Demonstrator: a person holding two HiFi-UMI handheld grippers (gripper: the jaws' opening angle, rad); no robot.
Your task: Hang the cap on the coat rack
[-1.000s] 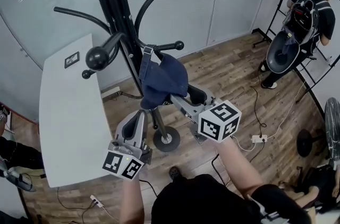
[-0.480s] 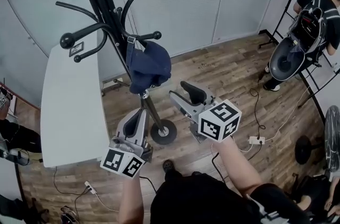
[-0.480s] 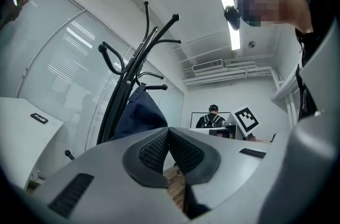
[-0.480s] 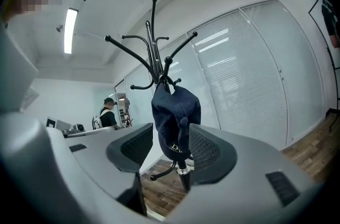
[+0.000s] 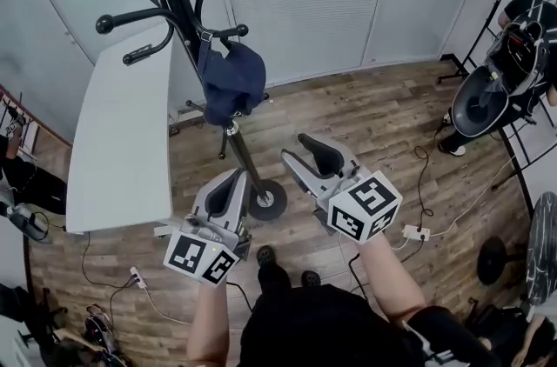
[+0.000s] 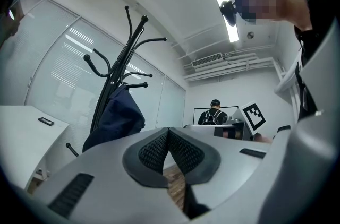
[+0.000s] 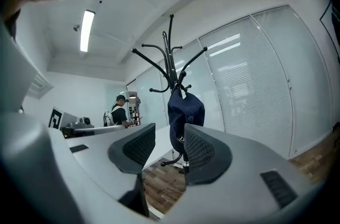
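Note:
The navy blue cap (image 5: 231,78) hangs from a short lower hook of the black coat rack (image 5: 178,0), free of both grippers. My right gripper (image 5: 309,152) is held low and to the right of the rack, well back from the cap. Its jaws stand apart and are closing, with nothing between them. In the right gripper view the cap (image 7: 186,111) hangs beyond the gap (image 7: 170,151). My left gripper (image 5: 228,191) sits near the rack's base, shut and empty, its pads meeting (image 6: 169,132). The left gripper view has the cap (image 6: 117,117) at the left.
A white table (image 5: 122,139) stands left of the rack against the glass wall. The rack's round base (image 5: 268,202) rests on the wooden floor just ahead of my left gripper. A power strip with cables (image 5: 416,230) lies at the right. A person (image 5: 522,35) stands at the far right.
Both grippers have drawn back and down from the rack. The right gripper was close under the cap and is now well clear of it. The cap stays on its hook.

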